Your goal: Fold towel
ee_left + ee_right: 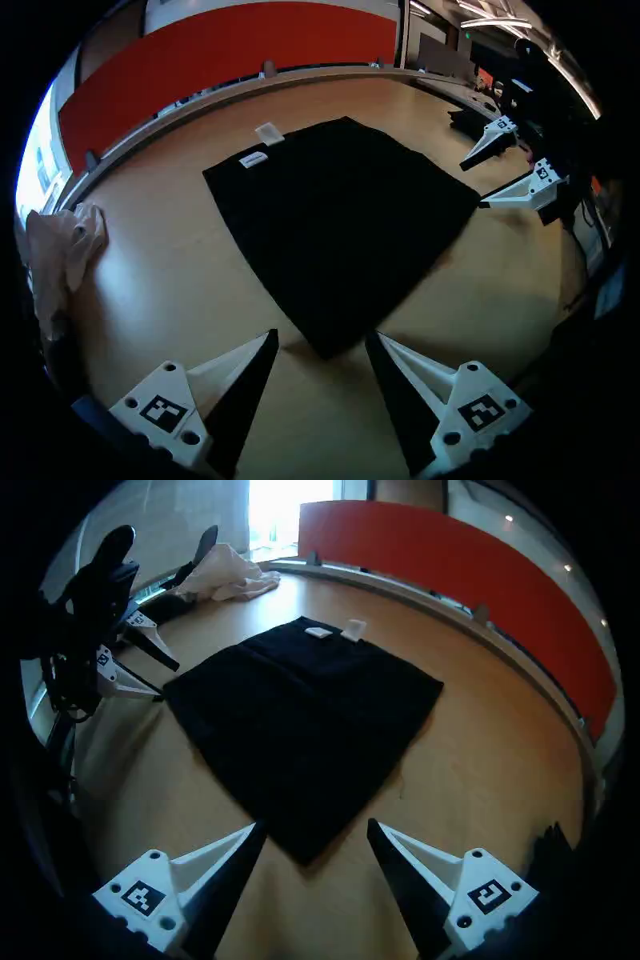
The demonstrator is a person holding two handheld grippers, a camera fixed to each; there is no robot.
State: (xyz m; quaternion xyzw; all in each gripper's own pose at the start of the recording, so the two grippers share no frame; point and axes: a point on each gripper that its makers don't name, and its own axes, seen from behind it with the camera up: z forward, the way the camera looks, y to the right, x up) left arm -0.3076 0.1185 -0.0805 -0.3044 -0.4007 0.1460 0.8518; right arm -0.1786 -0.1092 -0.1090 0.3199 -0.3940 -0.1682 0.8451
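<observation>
One black towel (336, 216) lies spread flat on the tabletop (176, 272), with two small white tags (252, 160) at its far corner and one crumpled pale cloth (68, 240) well apart from it near the rim. There are two grippers, the left gripper (320, 336) and the right gripper (314, 824); each has its fingers spread wide and holding nothing, with a towel corner pointing into the gap. All four towel edges show, with bare wood around them, and one red panel (200, 64) lines the far rim.

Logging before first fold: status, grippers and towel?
Open: left gripper, right gripper. Black towel flat on table, a corner at each gripper, ungripped. Crumpled pale cloth at table edge, apart from it.
</observation>
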